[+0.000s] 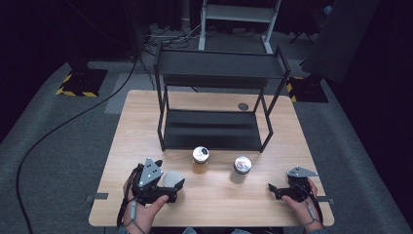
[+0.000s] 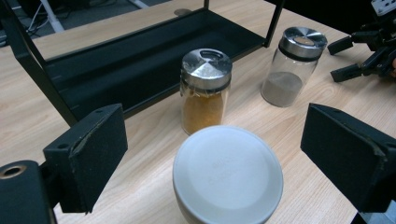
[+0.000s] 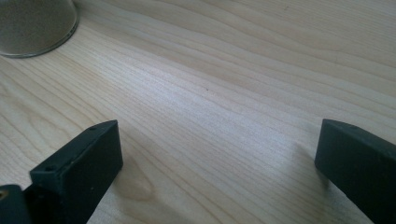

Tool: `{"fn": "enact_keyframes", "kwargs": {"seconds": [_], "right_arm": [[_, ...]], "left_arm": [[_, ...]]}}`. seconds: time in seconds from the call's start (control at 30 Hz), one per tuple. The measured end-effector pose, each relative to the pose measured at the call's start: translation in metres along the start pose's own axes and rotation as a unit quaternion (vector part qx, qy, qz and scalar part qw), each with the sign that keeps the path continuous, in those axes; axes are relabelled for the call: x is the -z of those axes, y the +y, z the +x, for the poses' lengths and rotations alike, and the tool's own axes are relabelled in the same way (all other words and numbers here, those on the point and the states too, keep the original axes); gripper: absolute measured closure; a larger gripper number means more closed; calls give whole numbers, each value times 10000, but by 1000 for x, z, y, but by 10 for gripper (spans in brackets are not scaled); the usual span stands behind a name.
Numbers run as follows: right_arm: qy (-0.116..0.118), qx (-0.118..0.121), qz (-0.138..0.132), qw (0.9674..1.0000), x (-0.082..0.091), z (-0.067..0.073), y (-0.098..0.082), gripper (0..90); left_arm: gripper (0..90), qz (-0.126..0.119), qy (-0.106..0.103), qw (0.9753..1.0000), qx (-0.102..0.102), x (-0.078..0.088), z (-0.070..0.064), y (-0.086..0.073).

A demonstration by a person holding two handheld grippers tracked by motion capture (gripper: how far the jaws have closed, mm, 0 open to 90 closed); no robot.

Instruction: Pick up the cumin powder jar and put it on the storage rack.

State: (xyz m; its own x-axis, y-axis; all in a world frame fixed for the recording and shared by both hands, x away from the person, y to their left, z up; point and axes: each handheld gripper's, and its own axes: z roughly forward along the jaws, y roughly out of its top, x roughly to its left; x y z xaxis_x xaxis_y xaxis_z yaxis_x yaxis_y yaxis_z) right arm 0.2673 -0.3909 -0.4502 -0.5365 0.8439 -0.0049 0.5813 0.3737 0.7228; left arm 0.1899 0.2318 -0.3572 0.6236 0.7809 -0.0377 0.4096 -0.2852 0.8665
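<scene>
The left gripper (image 1: pixel 171 191) has its jaws wide, one on each side of the white jar (image 2: pixel 228 173). The pads are not touching it, so it looks ready to grab. The jar stands on the table (image 1: pixel 214 204) near the front edge, at about 7 o'clock from the rack (image 1: pixel 213 129). Two spice jars, an orange one (image 2: pixel 205 91) and a grey one (image 2: pixel 293 65), wait at 12 and 1 o'clock from the white jar. The right gripper (image 1: pixel 272 190) rests wide and empty at 4 o'clock on the table, out of the way.
</scene>
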Motion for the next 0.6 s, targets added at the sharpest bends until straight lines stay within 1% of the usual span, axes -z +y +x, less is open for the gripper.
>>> {"fn": "enact_keyframes", "kwargs": {"seconds": [0.07, 0.2, 0.6], "right_arm": [[0, 0, 0, 10000, 0, 0, 0, 6], [0, -1, 1, 10000, 0, 0, 0, 6], [0, -1, 1, 10000, 0, 0, 0, 6]], "left_arm": [[72, -1, 4, 10000, 42, -3, -1, -5], [72, 19, 21, 10000, 80, -6, -2, -10], [78, 138, 22, 9999, 81, -16, -4, -20]]}}
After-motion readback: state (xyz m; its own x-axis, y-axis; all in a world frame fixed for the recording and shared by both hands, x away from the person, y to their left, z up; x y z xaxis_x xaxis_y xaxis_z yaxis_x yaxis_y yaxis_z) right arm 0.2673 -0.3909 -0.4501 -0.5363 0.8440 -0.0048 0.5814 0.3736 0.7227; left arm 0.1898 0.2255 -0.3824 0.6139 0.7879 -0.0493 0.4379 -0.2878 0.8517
